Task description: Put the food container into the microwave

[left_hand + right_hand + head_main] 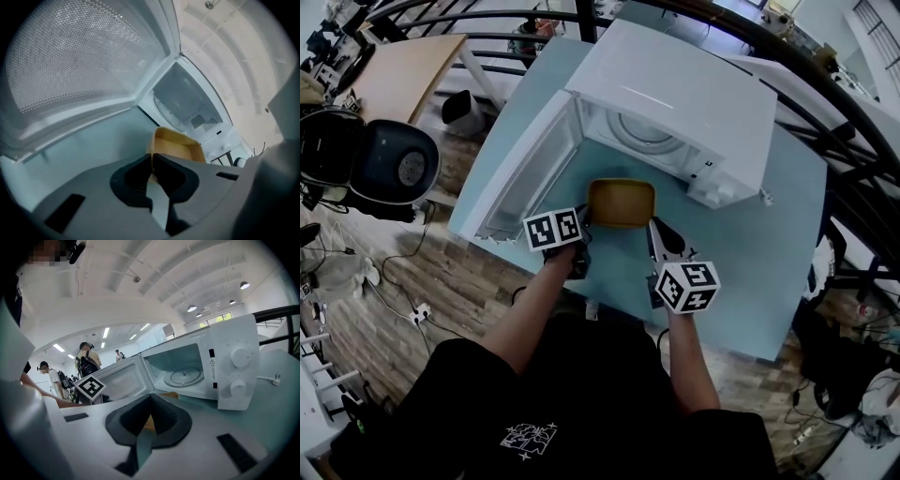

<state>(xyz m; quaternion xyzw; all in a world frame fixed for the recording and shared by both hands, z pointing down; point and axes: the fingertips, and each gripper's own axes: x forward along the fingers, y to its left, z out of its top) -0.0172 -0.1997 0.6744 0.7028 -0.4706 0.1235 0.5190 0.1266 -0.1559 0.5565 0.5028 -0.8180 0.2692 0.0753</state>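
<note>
The yellow food container [621, 202] is held over the light blue table [769, 281], just in front of the white microwave [694, 103], whose door [520, 173] swings open to the left. My left gripper [584, 217] is shut on the container's left rim and my right gripper [653, 228] is shut on its right rim. In the left gripper view the jaws [151, 163] pinch the container's wall [180, 147], with the open cavity [185, 105] beyond. From the right gripper view a yellow strip of the container [149, 423] shows between the closed jaws, and the turntable [186, 376] lies ahead.
The microwave's plug [766, 197] lies on the table to the right of the oven. A black rice cooker [389, 164] stands off the table's left side, near a wooden table [403, 66]. Dark railings [853, 178] curve round the right. People [86, 363] stand far behind.
</note>
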